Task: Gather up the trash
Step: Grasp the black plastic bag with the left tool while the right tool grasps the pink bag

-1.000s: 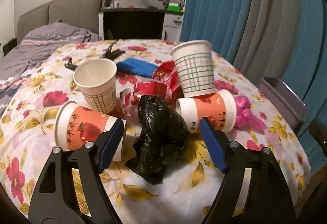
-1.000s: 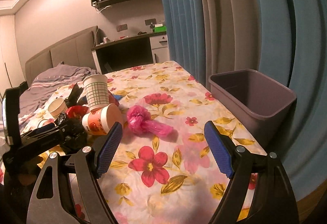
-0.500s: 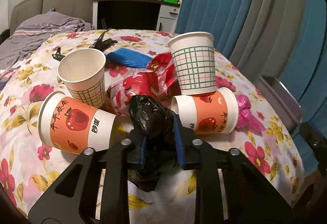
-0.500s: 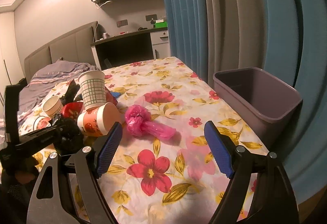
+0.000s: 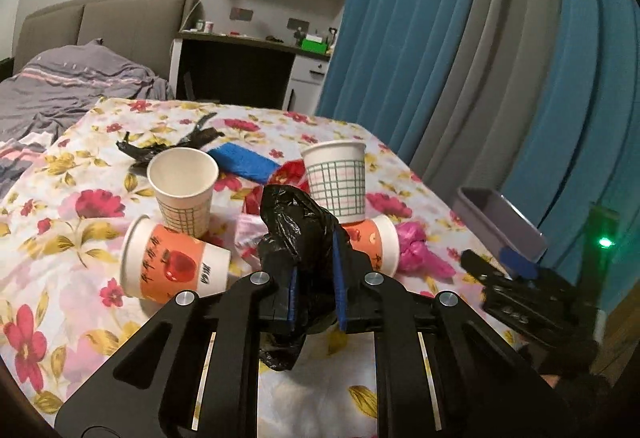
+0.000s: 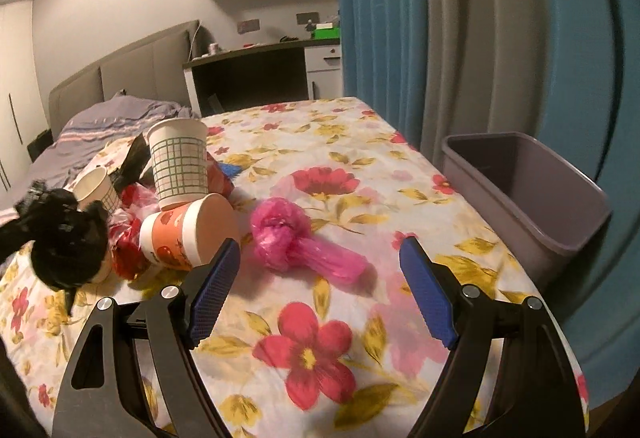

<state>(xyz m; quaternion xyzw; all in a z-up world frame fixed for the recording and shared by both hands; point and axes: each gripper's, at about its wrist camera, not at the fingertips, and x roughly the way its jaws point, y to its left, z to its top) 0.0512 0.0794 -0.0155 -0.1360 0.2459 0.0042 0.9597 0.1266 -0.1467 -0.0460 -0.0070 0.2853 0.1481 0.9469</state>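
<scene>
Floral tablecloth (image 5: 60, 198); apple-print cup (image 5: 172, 270) with unreadable Chinese characters.

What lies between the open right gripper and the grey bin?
Only bare flowered tablecloth, as the right wrist view shows. The right gripper stands open; the pink bag lies ahead of it, left of the grey bin.

Four paper cups are counted: two grid-patterned ones, at centre left (image 5: 182, 186) and centre (image 5: 335, 174) of the left view, and two orange ones lying at lower left (image 5: 172, 266) and centre right (image 5: 376, 242). Two black bags (image 5: 298, 234) (image 5: 168, 146), one pink bag (image 6: 296, 238), one red wrapper (image 5: 290, 174), one blue cloth (image 5: 244, 160) and one bin (image 6: 528, 194) are seen.
</scene>
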